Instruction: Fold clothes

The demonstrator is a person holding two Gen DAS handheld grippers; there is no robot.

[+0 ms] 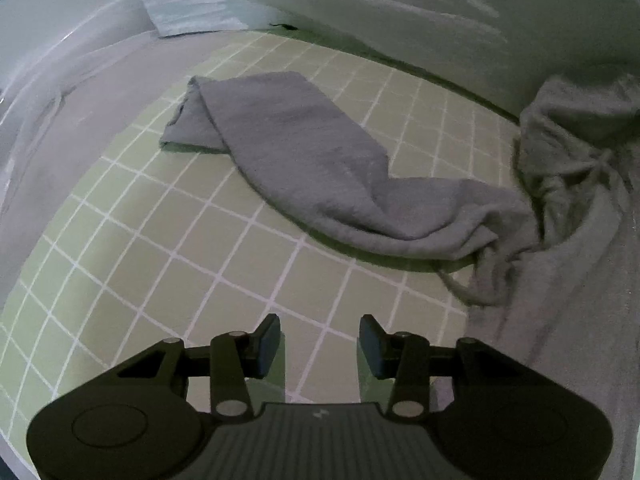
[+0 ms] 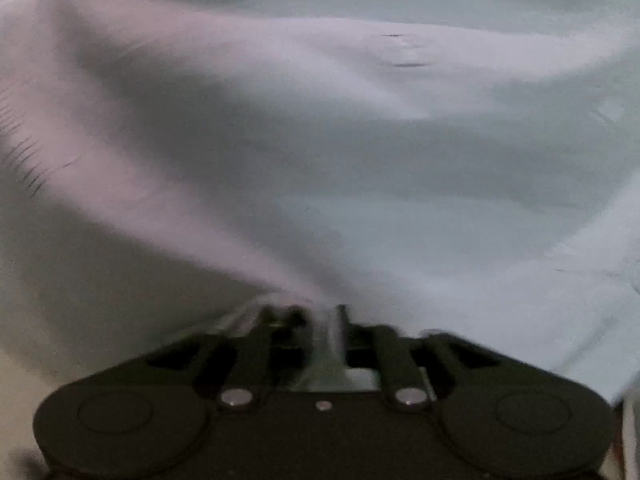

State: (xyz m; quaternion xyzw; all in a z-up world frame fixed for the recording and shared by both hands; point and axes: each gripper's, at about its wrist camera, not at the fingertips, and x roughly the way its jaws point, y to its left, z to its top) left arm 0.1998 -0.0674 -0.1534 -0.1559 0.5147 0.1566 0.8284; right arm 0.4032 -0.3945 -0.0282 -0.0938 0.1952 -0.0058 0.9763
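In the left wrist view, grey trousers (image 1: 320,168) lie crumpled across a green grid mat (image 1: 168,248), one leg stretched to the far left, the waist with a drawstring (image 1: 456,288) bunched at the right. My left gripper (image 1: 319,344) is open and empty, above the mat in front of the trousers. In the right wrist view, my right gripper (image 2: 320,312) is shut on a fold of a white garment (image 2: 320,140) that fills the whole view. The image is blurred.
White cloth (image 1: 400,8) lies along the far side and left edge of the mat. A pale striped folded piece (image 1: 188,4) sits at the far left corner. More grey fabric (image 1: 580,280) drapes down the right side.
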